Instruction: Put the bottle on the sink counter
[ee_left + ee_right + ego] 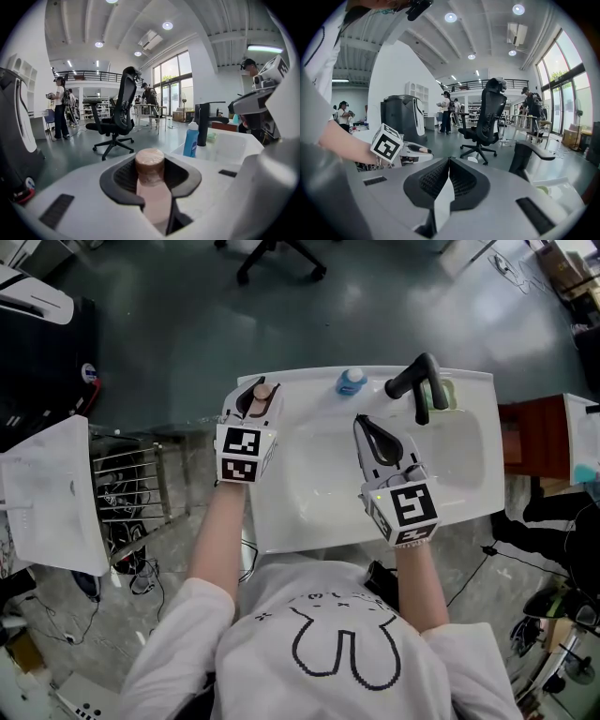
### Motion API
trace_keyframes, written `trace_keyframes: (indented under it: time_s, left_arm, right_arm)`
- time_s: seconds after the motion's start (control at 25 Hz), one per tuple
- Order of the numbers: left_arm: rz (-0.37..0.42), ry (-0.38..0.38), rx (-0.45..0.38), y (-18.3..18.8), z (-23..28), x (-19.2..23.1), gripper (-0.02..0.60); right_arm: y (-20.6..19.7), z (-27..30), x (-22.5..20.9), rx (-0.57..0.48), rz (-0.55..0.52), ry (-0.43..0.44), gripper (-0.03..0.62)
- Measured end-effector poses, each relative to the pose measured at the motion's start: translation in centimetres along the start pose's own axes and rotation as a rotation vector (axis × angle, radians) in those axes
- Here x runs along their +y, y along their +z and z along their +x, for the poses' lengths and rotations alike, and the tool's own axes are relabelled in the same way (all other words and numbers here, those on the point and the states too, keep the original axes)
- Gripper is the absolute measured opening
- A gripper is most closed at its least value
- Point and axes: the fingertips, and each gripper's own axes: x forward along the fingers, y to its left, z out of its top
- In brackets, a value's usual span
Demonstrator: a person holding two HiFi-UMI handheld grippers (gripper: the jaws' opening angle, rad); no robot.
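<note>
Left gripper (150,177): jaws clamped on the bottle, black ribbed pads pressing its neck just under the cap
Bottle (150,165): pale pink smooth body, round tan cap with a dull, grainy top; upright at the left rear corner of the sink counter; whether its base rests on the rim cannot be told
Right gripper (449,163): jaws together with nothing between them; it hangs over the basin, well apart from the left gripper
Sink counter (298,379): white, glossy, a rounded rectangle with a narrow flat rim
Basin (323,486): wide, shallow, smooth white, with softly curved walls
Edges: the left rim is a thin strip, and just beyond its outer edge a metal wire rack (131,479) stands lower down
Open room: a stretch of the back rim lies between the held bottle and the blue bottle
Blue bottle (352,382): blue plastic with a white top, standing on the back rim, left of the faucet
Faucet (415,381): matte black, angled spout, on the back rim right of centre
Sponge (444,395): green, touching the rim just beside the faucet
</note>
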Motion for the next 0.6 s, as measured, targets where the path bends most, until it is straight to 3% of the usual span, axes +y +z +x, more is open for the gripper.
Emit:
trace_keyframes:
  time_s: [0.6]
  left_arm:
    - [0.037, -0.018, -0.014, -0.4, -0.1, 0.3, 0.127]
  right_arm:
    - [0.2, 1.2, 1.5, 0.005, -0.004, 0.002, 0.029]
